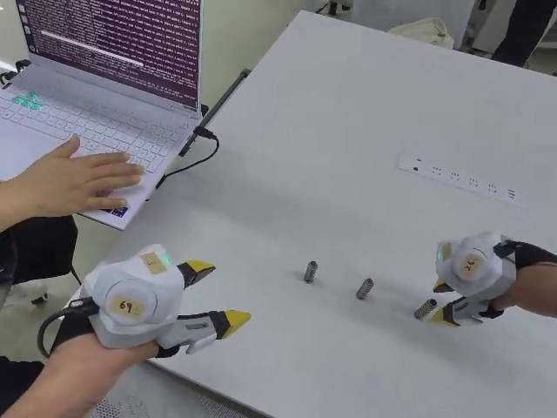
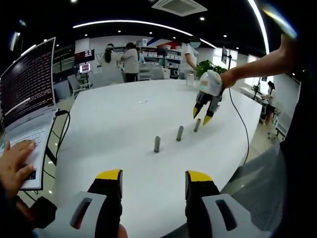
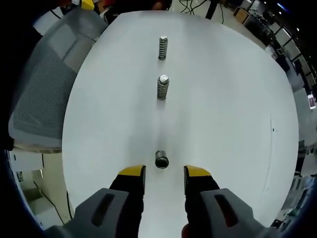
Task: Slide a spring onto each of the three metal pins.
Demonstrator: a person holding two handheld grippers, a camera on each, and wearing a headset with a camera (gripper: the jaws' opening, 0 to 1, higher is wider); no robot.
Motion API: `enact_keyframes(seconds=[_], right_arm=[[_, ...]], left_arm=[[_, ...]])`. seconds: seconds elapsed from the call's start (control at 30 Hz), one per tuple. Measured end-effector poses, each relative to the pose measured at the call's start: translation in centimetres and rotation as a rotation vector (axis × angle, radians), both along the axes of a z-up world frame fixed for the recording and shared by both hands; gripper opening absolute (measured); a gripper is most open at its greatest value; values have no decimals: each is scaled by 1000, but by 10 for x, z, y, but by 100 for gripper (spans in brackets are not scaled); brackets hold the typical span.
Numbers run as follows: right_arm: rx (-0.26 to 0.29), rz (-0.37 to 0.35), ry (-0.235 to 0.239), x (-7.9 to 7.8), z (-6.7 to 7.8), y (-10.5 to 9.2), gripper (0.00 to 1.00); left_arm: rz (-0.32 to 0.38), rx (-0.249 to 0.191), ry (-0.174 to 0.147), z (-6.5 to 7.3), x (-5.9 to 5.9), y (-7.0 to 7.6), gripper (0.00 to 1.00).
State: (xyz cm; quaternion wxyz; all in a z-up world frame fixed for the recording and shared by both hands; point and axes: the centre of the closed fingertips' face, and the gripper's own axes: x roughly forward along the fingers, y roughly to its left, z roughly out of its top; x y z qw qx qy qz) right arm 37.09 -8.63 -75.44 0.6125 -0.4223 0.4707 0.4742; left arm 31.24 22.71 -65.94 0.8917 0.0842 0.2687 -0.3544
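Though apart — three coil-wrapped pins (image 1: 365,288)

Open-plan office or lab, large white table (image 1: 348,131), open laptop (image 1: 104,78) showing terminal text, power strip (image 1: 461,178), ceiling air vent (image 2: 179,6), people (image 2: 130,60) standing among desks behind.
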Motion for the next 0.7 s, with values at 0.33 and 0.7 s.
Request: enact_keyframes(seconds=[0.33, 0.7], right_arm=[[104, -163, -39, -15, 12, -10, 34], [269, -349, -114, -24, 28, -8, 36]], left_arm=[[-6, -6, -1, 0, -2, -3, 47], [-8, 3, 2, -2, -5, -1, 46]])
